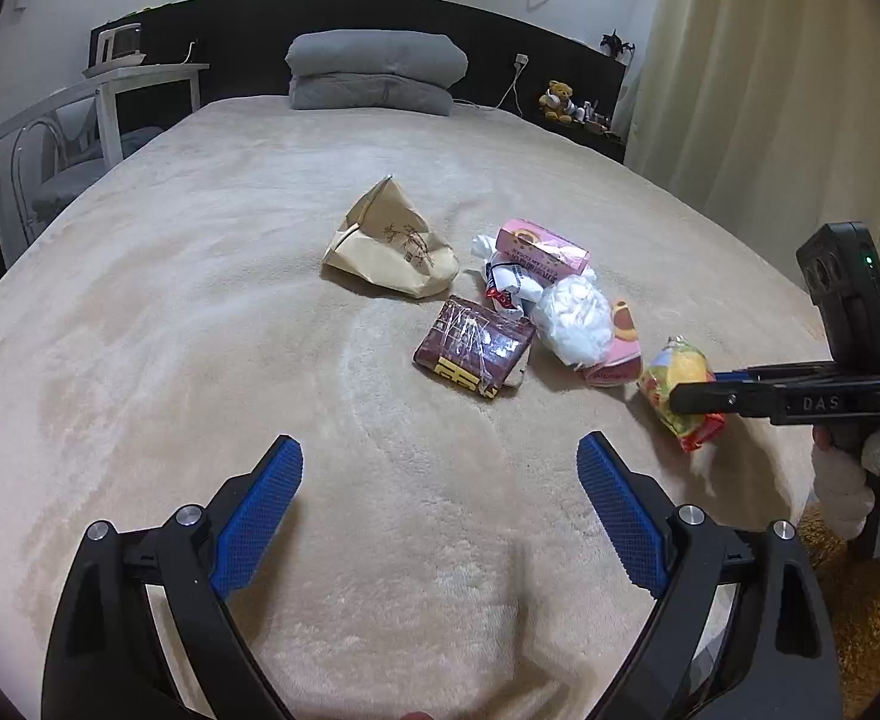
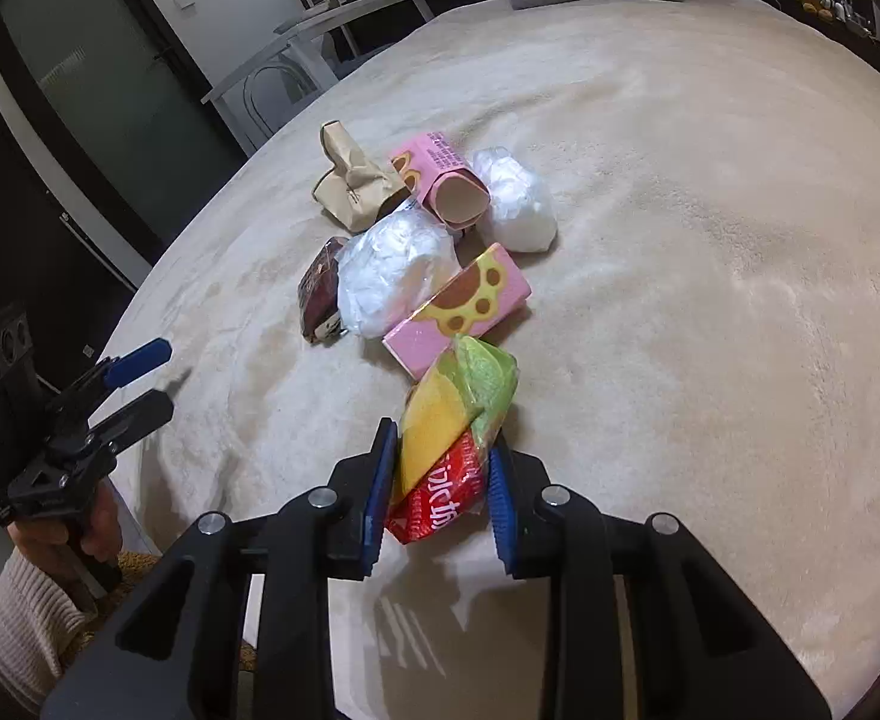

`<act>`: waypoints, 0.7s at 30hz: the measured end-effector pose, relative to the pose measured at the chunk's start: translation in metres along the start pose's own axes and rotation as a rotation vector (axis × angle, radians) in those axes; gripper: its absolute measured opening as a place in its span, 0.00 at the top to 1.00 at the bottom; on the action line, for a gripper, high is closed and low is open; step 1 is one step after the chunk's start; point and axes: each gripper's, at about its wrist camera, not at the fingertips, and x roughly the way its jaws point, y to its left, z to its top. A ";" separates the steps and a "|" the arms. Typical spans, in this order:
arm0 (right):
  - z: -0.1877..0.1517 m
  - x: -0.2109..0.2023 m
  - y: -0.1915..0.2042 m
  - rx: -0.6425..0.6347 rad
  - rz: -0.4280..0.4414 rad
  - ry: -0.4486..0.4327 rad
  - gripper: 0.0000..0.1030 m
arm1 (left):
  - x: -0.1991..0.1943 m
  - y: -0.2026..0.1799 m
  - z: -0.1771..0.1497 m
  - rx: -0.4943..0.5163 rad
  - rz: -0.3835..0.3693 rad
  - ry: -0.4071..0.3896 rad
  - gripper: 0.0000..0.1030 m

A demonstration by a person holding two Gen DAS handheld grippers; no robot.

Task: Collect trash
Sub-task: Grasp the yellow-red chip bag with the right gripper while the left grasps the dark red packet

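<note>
Your right gripper (image 2: 438,483) has its jaws closed on a snack packet (image 2: 455,420) lying on the bed (image 2: 710,300). Just beyond the jaws sits a pink box (image 2: 461,306), then a plastic bag (image 2: 392,276). Your left gripper (image 2: 146,378) hovers far left, jaws apart.

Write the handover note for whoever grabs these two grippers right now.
Right gripper: shut on the yellow-green-red snack wrapper, at the near end of the trash pile on the bed.
Left gripper: open, holding nothing, hovering over bare blanket short of the pile.
Still on the bed: brown paper bag, dark red packet, two pink boxes, two crumpled white plastic bags, all bunched together.
Done: one wrapper gripped. No bin in view.
Left: take the wrapper away, then collect the rest.
</note>
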 end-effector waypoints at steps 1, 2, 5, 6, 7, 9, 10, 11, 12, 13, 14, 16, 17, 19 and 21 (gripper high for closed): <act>-0.003 -0.003 0.000 -0.005 -0.010 -0.005 0.71 | 0.004 0.000 0.003 0.007 -0.003 0.001 0.12; -0.006 -0.006 0.000 -0.009 -0.016 -0.011 0.71 | 0.008 0.000 0.005 0.016 -0.005 0.004 0.12; -0.014 -0.014 -0.001 -0.008 -0.018 -0.022 0.71 | 0.024 0.000 0.012 0.037 -0.002 0.028 0.12; -0.017 -0.016 -0.002 -0.016 -0.033 -0.025 0.71 | 0.030 0.001 0.014 0.039 -0.002 0.037 0.12; -0.020 -0.017 0.000 -0.036 -0.061 -0.022 0.71 | 0.035 0.000 0.015 0.043 0.002 0.047 0.12; -0.026 -0.017 0.000 -0.033 -0.063 -0.014 0.71 | 0.042 -0.002 0.018 0.050 0.005 0.055 0.12; -0.028 -0.019 -0.001 -0.024 -0.057 -0.013 0.71 | 0.044 -0.004 0.020 0.058 0.004 0.054 0.12; -0.029 -0.021 -0.001 -0.023 -0.054 -0.017 0.71 | 0.045 -0.005 0.022 0.061 0.006 0.052 0.12; -0.029 -0.023 -0.001 -0.026 -0.050 -0.023 0.71 | 0.048 -0.007 0.024 0.062 0.003 0.051 0.12; -0.031 -0.027 0.000 -0.028 -0.044 -0.029 0.71 | 0.051 -0.009 0.027 0.064 -0.001 0.051 0.12; -0.032 -0.030 0.001 -0.030 -0.040 -0.033 0.71 | 0.054 -0.011 0.029 0.068 0.000 0.053 0.12; -0.033 -0.033 0.002 -0.036 -0.036 -0.034 0.71 | 0.062 -0.015 0.033 0.082 0.002 0.062 0.12; -0.033 -0.033 0.002 -0.033 -0.037 -0.033 0.71 | 0.067 -0.017 0.034 0.090 0.003 0.069 0.12; -0.035 -0.032 0.000 -0.027 -0.046 -0.021 0.71 | 0.077 -0.024 0.036 0.116 0.011 0.085 0.12; -0.037 -0.031 -0.002 -0.028 -0.046 -0.007 0.71 | 0.086 -0.028 0.038 0.139 0.034 0.099 0.12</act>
